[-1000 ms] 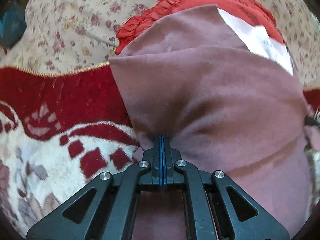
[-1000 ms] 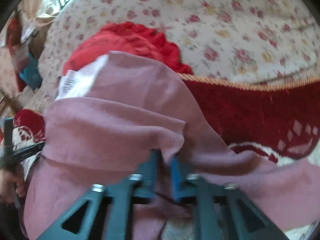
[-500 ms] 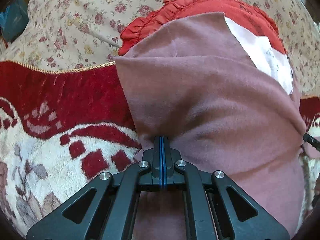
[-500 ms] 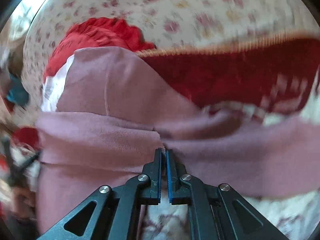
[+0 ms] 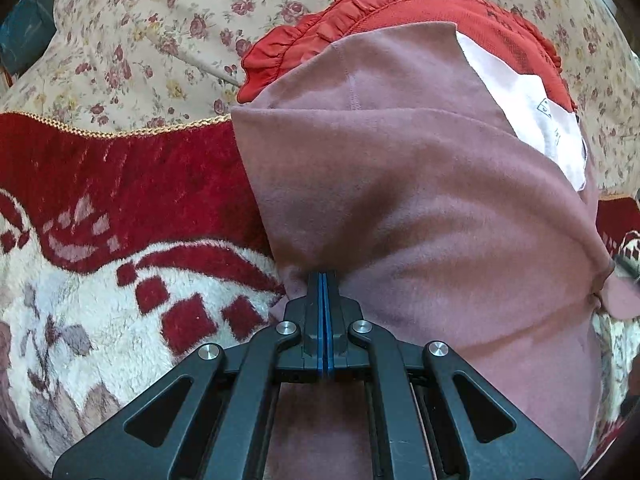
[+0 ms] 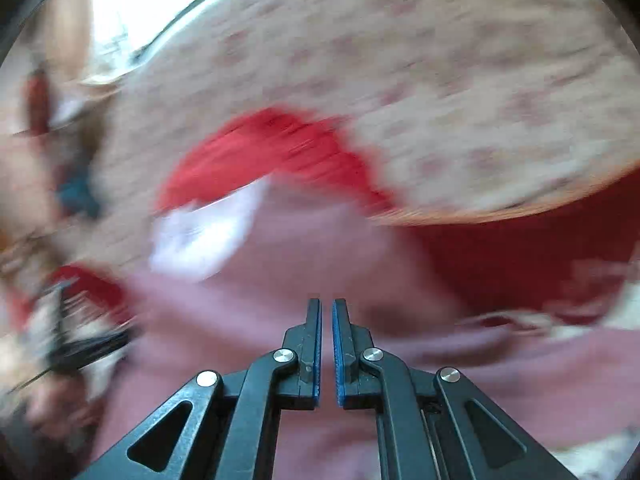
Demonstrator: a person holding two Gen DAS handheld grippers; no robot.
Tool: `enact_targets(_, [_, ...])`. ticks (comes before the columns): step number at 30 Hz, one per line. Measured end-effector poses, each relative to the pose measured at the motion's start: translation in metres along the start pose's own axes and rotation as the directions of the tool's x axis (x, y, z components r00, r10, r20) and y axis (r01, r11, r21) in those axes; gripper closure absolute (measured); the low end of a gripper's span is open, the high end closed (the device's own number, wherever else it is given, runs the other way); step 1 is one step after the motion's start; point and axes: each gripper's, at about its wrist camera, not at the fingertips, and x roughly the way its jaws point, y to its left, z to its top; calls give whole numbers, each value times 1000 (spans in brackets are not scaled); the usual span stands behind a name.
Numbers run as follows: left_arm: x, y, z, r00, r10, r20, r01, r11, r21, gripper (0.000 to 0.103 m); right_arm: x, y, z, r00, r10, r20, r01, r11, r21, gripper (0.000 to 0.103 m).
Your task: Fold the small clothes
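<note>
Since a second ago my right gripper (image 6: 326, 306) has let the mauve garment (image 5: 420, 200) go and lifted clear; its jaws are nearly together with nothing between them. My left gripper (image 5: 323, 278) stays clamped on the garment's near fold. It lies on the red-and-cream blanket (image 5: 120, 200), long axis running away from me, far end overlapping a red frilled cloth (image 5: 320, 28).
</note>
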Motion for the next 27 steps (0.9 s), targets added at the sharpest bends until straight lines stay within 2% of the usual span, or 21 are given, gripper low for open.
enact_targets(1, [0,-1,0,1000,1,0,-1,1000,-3,101,14,6,-8,998,2,-63,-5,998,-55,99])
enact_targets(2, [-1,-2,-1,1000,5,1,-5,1000,-2,101,27,11,-15,989,-122,-85,110,985,-129,99])
enact_targets(4, [-1,-4,-1,1000,12,3,-12,1000,11,101,54,-2,-25,939,-321,-126,296,938,-178,99])
enact_targets(5, [-1,-4,-1,1000,11,2,-11,1000,11,101,61,-10,-27,930,-338,-147,316,936,-153,100])
enact_targets(7, [-1,-2,-1,1000,2,-4,-2,1000,-7,101,60,-27,-22,937,-289,-199,291,957,-20,99])
enact_targets(9, [0,2,1,1000,-12,-12,11,999,-33,101,48,-25,-12,935,-271,-228,280,960,7,99])
enact_targets(11, [0,3,2,1000,-14,-17,13,999,-44,101,29,-21,-2,948,-251,-195,260,965,21,99])
enact_targets(12, [0,1,2,1000,-6,-18,6,999,-38,101,17,-19,4,963,-221,-152,230,972,45,98])
enact_targets(14, [0,-2,2,1000,3,-18,-4,1000,-25,101,7,-17,17,979,-187,-80,193,979,67,96])
enact_targets(16, [1,-6,1,1000,20,-16,-20,1000,-9,101,8,-16,25,983,-179,-49,182,980,80,94])
enact_targets(18, [1,-5,1,1000,16,-16,-16,1000,-10,101,24,-20,31,990,-127,-59,132,987,95,91])
enact_targets(19, [1,-3,1,1000,7,-18,-8,1000,-22,101,27,-24,29,989,-126,-72,132,988,85,90])
enact_targets(21, [2,1,2,1000,-11,-23,10,999,-49,101,40,-18,22,979,-161,-126,163,987,8,90])
enact_targets(23, [2,4,3,999,-27,-28,25,997,-69,101,58,-16,14,966,-173,-191,161,984,-80,90])
enact_targets(27, [3,5,3,999,-31,-30,29,997,-75,101,58,-12,9,965,-211,-155,188,970,-151,81])
